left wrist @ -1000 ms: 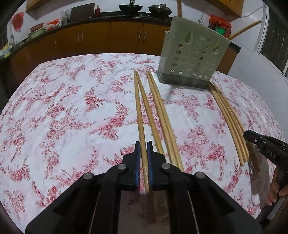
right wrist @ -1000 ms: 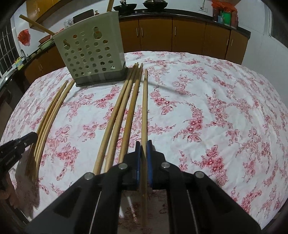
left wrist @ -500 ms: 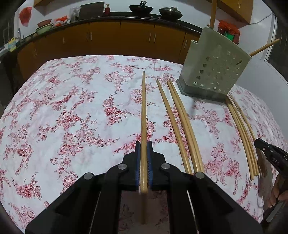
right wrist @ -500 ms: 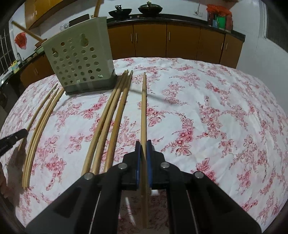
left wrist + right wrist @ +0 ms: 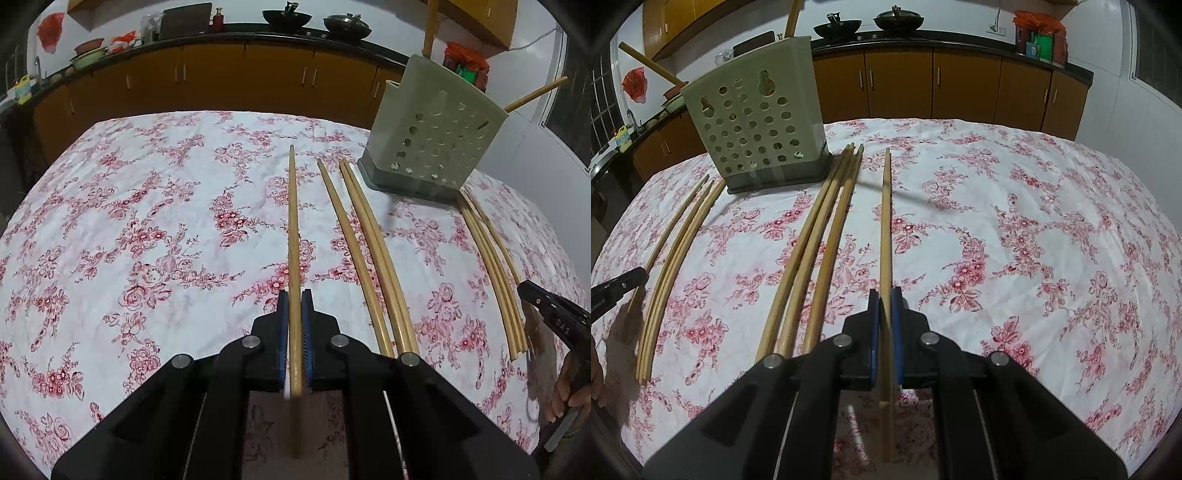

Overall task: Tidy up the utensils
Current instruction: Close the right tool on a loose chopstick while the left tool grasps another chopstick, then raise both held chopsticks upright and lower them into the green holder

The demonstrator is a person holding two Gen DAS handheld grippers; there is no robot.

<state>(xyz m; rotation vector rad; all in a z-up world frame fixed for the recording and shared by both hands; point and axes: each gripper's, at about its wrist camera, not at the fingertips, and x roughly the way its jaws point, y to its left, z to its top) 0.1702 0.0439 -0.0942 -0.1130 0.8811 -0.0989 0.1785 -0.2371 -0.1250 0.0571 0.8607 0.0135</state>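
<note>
Your left gripper (image 5: 294,317) and right gripper (image 5: 885,314) each pinch one chopstick (image 5: 293,229), its long axis pointing forward past the holder (image 5: 432,133).

Smooth matt wooden chopsticks (image 5: 373,243) lie on floral cloth (image 5: 147,221); at one o'clock, a perforated matt plastic holder (image 5: 432,136).

Ahead and right of the right claw (image 5: 885,295) the flowered cloth (image 5: 1034,229) lay bare, while loose chopsticks (image 5: 820,240) and the perforated holder (image 5: 757,129) seemingly blocked its left.
</note>
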